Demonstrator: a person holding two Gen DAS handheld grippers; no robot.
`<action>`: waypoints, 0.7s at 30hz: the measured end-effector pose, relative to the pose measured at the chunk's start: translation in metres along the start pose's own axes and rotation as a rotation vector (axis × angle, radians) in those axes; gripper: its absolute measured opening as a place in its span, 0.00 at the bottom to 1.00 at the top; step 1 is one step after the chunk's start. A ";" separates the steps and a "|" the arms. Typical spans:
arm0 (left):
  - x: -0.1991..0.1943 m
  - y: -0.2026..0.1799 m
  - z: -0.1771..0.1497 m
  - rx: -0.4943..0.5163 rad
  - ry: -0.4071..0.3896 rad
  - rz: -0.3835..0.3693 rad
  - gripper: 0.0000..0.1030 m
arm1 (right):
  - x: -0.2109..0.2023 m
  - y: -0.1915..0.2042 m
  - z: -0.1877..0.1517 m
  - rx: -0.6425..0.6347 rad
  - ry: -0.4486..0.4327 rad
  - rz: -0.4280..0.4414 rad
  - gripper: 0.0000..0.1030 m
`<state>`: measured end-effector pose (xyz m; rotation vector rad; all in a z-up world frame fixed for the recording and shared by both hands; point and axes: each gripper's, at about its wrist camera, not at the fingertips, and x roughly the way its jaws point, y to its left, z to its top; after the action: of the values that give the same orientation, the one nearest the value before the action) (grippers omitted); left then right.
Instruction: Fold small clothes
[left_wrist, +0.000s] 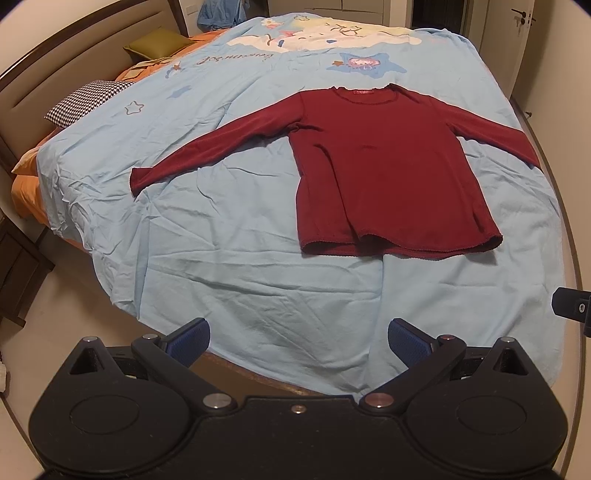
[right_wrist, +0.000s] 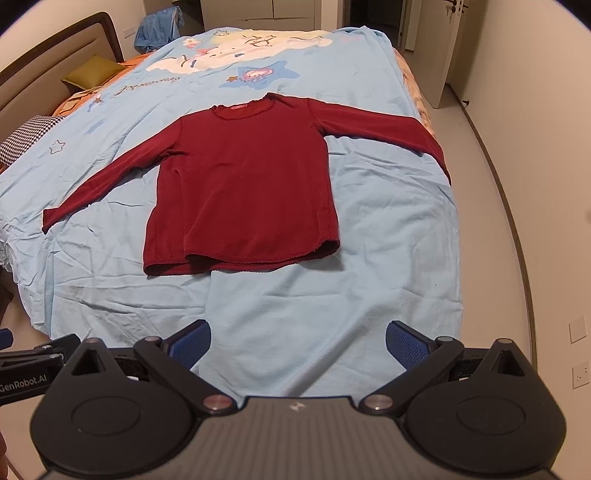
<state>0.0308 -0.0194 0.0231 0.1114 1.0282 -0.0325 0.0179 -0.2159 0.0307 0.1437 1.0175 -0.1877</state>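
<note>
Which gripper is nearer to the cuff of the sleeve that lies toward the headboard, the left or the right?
Left, by a modest margin. The left gripper hovers open at the bed's foot, closer to that cuff. The right gripper, also open, hovers further toward the door side, in front of the red shirt.

One red shirt; three pillows; two grippers.

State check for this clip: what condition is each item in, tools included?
Shirt: spread flat, unfolded, both sleeves out, front up.
Right sleeve end: reaches the bed's edge.
Sheet: wrinkled, covering the bed.
Left tool: open, empty, clear of the shirt.
Right tool: open, empty, clear of the shirt.
Door: ajar.
</note>
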 end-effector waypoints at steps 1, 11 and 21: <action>0.000 0.000 0.000 0.001 0.001 0.000 1.00 | 0.000 0.000 0.000 -0.001 0.000 0.000 1.00; 0.004 -0.001 0.002 0.004 0.000 0.002 1.00 | 0.002 -0.001 0.001 0.002 0.002 0.000 1.00; 0.004 -0.002 0.003 0.006 -0.002 0.002 1.00 | 0.003 -0.001 0.003 0.001 0.001 -0.002 1.00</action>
<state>0.0354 -0.0212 0.0208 0.1176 1.0264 -0.0339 0.0215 -0.2178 0.0294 0.1440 1.0182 -0.1897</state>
